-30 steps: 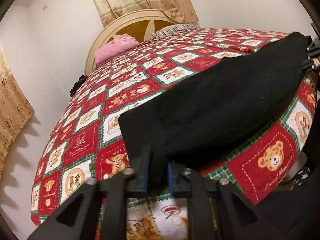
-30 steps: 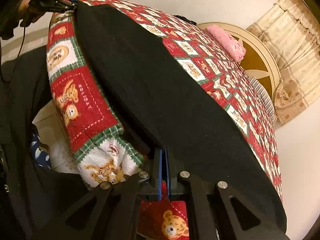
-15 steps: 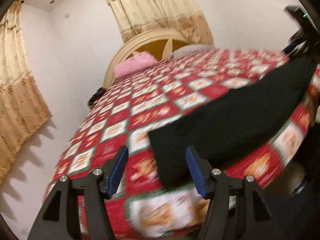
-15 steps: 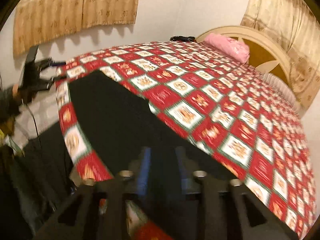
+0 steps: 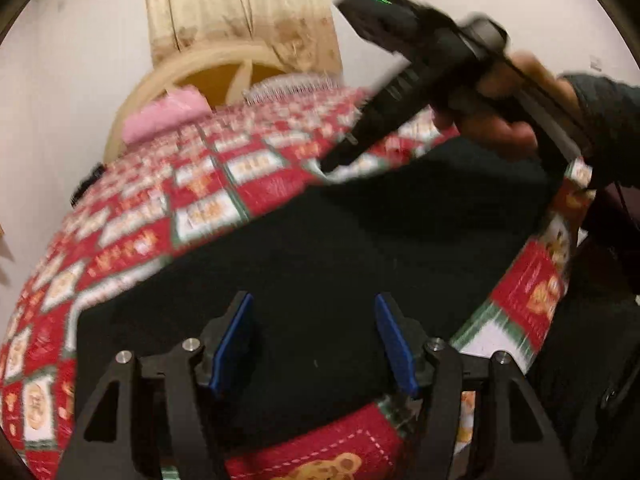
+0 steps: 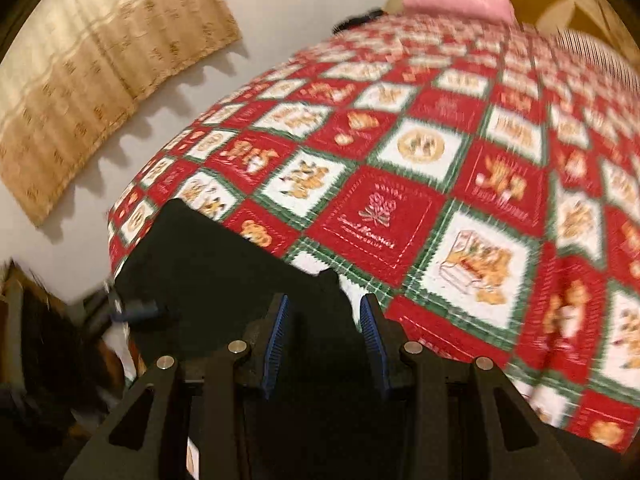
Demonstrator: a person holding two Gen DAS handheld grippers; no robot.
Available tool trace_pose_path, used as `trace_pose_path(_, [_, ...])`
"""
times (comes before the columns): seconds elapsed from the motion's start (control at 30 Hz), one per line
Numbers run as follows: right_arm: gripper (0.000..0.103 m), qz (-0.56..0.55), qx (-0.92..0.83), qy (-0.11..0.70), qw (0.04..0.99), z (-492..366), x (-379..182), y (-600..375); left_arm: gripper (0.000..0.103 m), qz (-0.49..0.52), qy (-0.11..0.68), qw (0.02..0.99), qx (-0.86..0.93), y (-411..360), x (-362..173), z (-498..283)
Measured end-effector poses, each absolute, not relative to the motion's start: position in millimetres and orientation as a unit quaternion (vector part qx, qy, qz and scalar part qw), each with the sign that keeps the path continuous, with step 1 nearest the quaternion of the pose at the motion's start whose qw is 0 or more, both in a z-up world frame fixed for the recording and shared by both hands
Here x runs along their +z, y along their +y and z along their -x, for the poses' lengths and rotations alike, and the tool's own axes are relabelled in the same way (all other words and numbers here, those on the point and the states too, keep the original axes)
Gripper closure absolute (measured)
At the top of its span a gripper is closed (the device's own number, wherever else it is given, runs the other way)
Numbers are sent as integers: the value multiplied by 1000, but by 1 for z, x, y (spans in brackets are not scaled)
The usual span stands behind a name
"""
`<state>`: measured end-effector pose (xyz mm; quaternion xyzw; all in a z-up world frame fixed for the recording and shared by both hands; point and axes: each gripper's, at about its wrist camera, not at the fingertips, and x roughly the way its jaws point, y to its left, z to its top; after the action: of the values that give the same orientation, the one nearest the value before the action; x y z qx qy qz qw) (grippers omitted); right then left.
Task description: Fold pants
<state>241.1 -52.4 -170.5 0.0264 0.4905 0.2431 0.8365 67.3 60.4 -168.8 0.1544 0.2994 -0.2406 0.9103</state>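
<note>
**Pants flat on the bed's near edge, both claws off the cloth**

Pants (image 5: pixel 320 248), black and laid as a long strip, run along the near edge of the bed (image 6: pixel 400 216), on the red-and-white checked quilt (image 5: pixel 224 184). From my left claw (image 5: pixel 312 344) I see the blue pads spread wide apart with nothing between them, hovering over the cloth near its left end. My right claw (image 6: pixel 322 330) also stands parted and empty above the other stretch of the strip; in the left view it hangs over the far side of the pants, gripped in my right hand (image 5: pixel 500 116).

Both views are smeared, so I cannot tell how close either claw sits to the fabric.

My worry is the next pinch. The cloth is dark and flat, and I judge a shallow bite could catch only the top layer, or drag the quilt up with it. Part of the strip lies right at the bed's edge, so an uneven lift by one claw might slide it over the side.
</note>
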Motion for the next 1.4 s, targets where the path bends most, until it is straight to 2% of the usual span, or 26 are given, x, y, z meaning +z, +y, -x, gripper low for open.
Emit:
trace_pose_path(0.1, [69,-81,246,515,817,-256,-187,-58,35,-105,311,911,-249,72,-173,-71])
trace_pose_path(0.23, [97,-163,271,529,788,-267,-198,-64,33,-81,315,912,-250,76,-175,-73])
trace_pose_path(0.4, [99,-167,248,489,820,-257,-174,-70,32,-86,312,913,-248,73,-176,-72])
trace_pose_path(0.53, [99,-143,209,517,818,-266,-200,-69,31,-90,310,914,-246,72,-178,-71])
trace_pose_path(0.67, [96,-160,215,513,815,-267,-205,-73,31,-98,313,915,-234,69,-174,-69])
trace_pose_path(0.7, [91,-160,219,509,817,-264,-202,-75,31,-110,311,916,-228,66,-171,-67])
trace_pose_path(0.77, [74,-139,211,496,830,-249,-188,-82,31,-136,290,920,-224,59,-162,-59])
trace_pose_path(0.8, [72,-127,210,484,840,-236,-176,-90,31,-146,280,921,-229,54,-157,-54])
trace_pose_path(1.0, [72,-134,151,433,879,-154,-130,-180,31,-174,251,906,-293,-4,-137,-44])
trace_pose_path(1.2, [72,-176,7,383,907,-47,-94,-293,31,-228,229,871,-370,-81,-132,-31])
trace_pose_path(1.3, [64,-187,-66,366,909,0,-87,-331,31,-255,218,852,-401,-118,-131,-24])
trace_pose_path(1.4, [62,-212,-116,349,905,37,-85,-363,31,-276,216,836,-423,-147,-134,-20])
